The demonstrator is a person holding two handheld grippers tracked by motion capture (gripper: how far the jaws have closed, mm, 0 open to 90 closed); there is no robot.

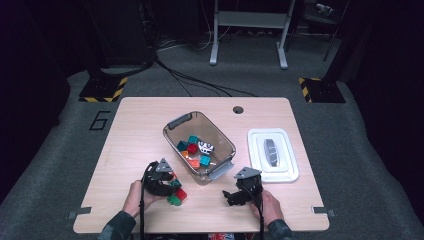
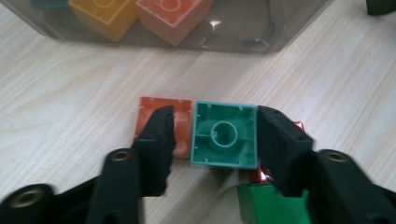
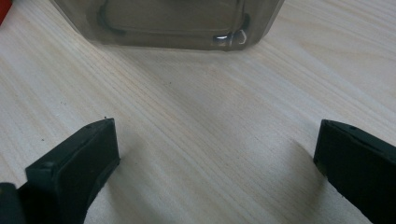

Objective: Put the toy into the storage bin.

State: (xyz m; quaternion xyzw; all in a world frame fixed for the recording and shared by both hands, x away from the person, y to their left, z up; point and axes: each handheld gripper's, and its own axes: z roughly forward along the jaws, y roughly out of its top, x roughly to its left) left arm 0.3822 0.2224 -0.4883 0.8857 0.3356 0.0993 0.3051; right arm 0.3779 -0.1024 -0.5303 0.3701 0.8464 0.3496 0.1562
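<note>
Left tongs (image 2: pixel 215 140) grip a teal block (image 2: pixel 225 134) on the tabletop (image 2: pixel 70 93) beside a clear bin (image 1: pixel 170 131); right tongs (image 3: pixel 215 158) rest open.

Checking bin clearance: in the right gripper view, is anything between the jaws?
No, the right hand-held gripper stands wide open over bare table.

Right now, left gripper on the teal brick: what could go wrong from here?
1. The left gripper closes on the teal brick with the orange brick flush beside it; a lift may drag that along.
2. The red brick and green brick crowd the other jaw, so they may shift.
</note>
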